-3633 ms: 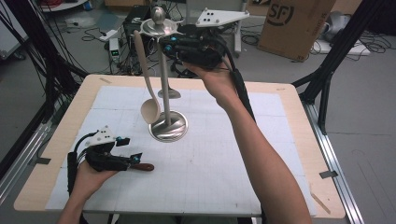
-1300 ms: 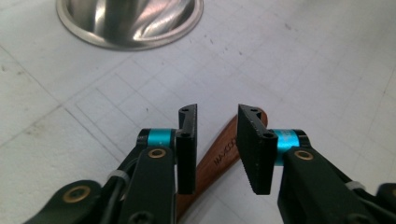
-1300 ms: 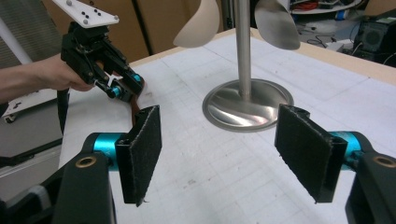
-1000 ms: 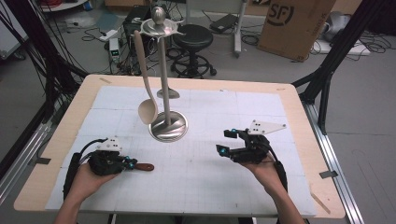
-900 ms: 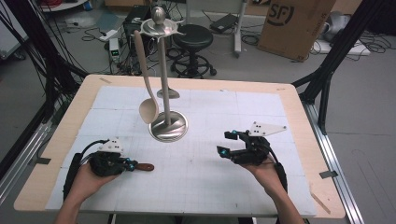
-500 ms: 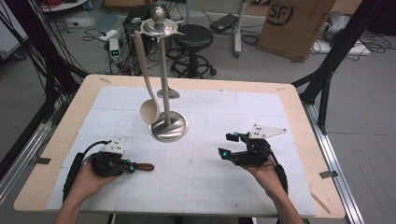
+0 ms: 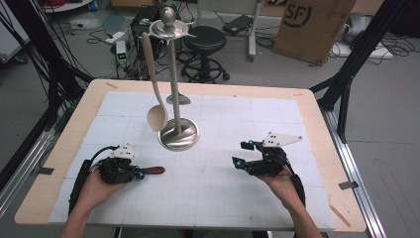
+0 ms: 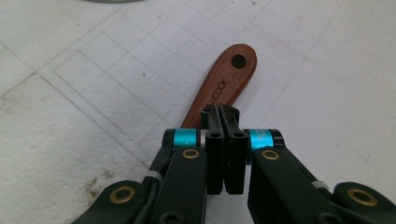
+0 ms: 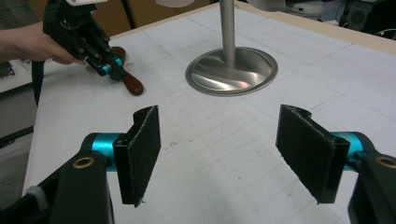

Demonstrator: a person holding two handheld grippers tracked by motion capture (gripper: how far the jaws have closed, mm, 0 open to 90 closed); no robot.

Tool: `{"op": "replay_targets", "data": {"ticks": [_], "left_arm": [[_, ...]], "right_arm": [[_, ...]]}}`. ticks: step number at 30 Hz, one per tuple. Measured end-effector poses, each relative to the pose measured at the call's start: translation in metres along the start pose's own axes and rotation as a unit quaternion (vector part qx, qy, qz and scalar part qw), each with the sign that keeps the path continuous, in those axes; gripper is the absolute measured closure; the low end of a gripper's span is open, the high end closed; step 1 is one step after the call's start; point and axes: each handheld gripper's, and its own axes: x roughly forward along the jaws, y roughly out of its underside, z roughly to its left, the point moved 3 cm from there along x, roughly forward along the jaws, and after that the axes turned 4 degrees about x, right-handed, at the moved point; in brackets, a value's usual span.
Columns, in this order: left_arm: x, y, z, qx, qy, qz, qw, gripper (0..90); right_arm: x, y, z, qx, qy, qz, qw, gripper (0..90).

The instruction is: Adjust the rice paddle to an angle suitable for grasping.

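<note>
A metal stand (image 7: 178,136) with a round base rises mid-table, its base also seen in the right gripper view (image 9: 232,70). A beige spoon (image 7: 156,117) hangs from the hook at its top. My left gripper (image 7: 141,173) rests low at the front left with its jaws shut, pad against pad (image 8: 223,109). A wooden handle (image 8: 224,79) with a hole lies on the mat under its tips and pokes out beyond them (image 7: 153,170). My right gripper (image 7: 241,153) sits at the front right, open, with nothing between its pads (image 9: 219,135). It faces the stand and the left gripper (image 9: 106,69).
A white gridded mat (image 7: 223,198) covers the wooden table (image 7: 317,106). Behind the table stand a stool (image 7: 204,37), a cardboard box (image 7: 312,22) and black frame legs (image 7: 346,84), with cables on the floor.
My right gripper has come down from the top of the stand to the table at the front right, then kept still. The left gripper and the wooden handle have stayed put.
</note>
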Motion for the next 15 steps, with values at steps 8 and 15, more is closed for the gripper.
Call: {"op": "replay_targets", "data": {"ticks": [8, 15], "left_arm": [[0.005, -0.003, 0.005, -0.003, -0.015, 0.008, 0.9999, 88.0], [0.009, -0.007, 0.012, -0.001, -0.020, 0.012, 0.9997, 87.9]], "right_arm": [[0.002, 0.001, -0.001, -0.005, 0.004, 0.010, 0.9999, 30.0], [0.004, 0.002, -0.001, -0.009, 0.005, 0.016, 0.9998, 30.0]]}}
